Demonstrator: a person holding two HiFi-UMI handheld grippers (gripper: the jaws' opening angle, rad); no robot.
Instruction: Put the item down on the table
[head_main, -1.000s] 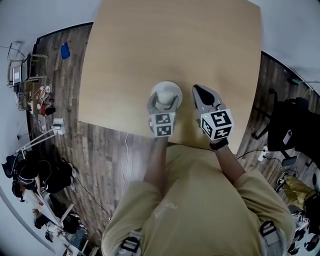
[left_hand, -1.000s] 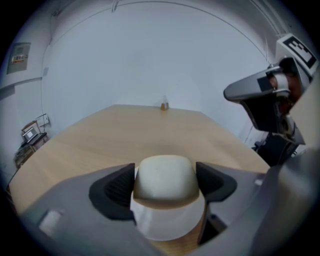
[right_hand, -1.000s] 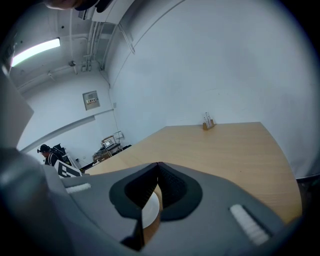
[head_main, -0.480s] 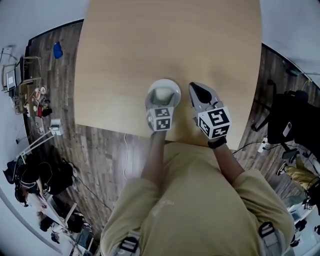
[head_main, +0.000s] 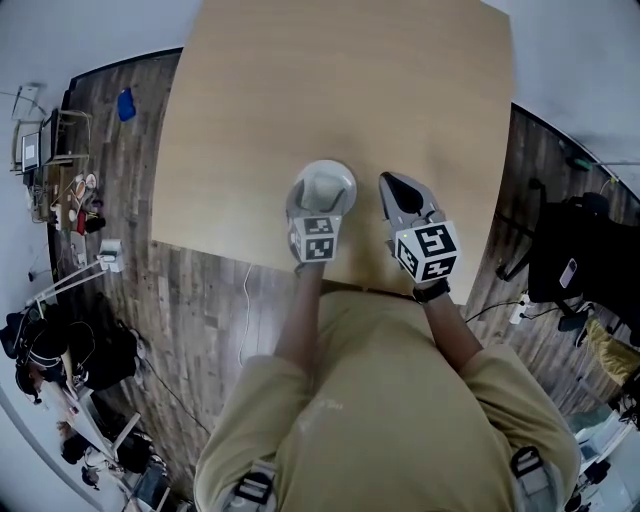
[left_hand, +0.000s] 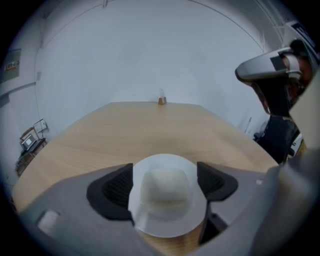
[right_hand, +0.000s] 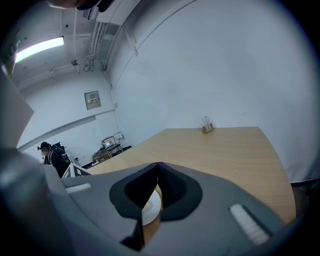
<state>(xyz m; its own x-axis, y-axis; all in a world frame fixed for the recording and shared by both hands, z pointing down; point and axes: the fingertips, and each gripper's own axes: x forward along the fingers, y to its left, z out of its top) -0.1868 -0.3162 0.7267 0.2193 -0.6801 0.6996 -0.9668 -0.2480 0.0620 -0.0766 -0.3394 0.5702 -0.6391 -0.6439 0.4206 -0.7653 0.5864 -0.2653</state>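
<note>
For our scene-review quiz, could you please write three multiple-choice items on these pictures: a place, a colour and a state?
1. Where is the white round item? A between the left hand-held gripper's jaws; B on the floor; C on a chair.
2. The table is: A black; B light wood; C green.
3. The right hand-held gripper's jaws are: A wide apart; B together, empty; C on the item.
Key: 1 A, the jaws flank it; 2 B, pale grain shows; 3 B, the jaws meet with nothing between.
</note>
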